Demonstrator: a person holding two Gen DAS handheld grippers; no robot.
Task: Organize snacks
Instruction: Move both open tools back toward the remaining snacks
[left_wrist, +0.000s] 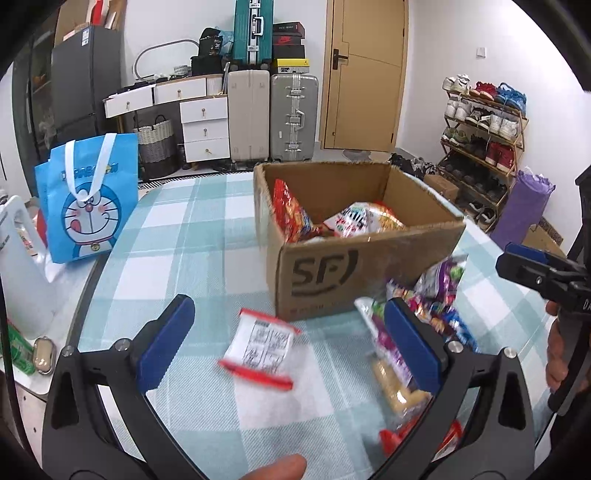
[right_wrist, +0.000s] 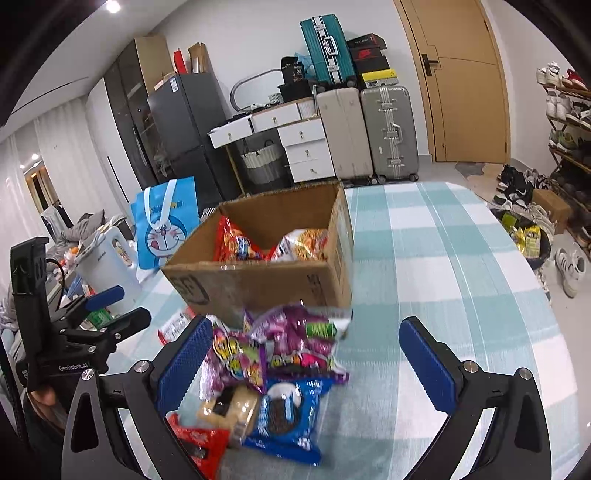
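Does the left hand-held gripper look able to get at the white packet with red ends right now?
Probably yes. The left hand-held gripper stands open, the white packet lies flat between its fingers on the tablecloth, and nothing covers it.

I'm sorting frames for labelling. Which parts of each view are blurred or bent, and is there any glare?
Left wrist view: the white packet and the snack pile are smeared by motion, while the box is only slightly soft; the room edges bow. Right wrist view: the snack pile is soft, the door curves, and a ceiling light flares at the top left.
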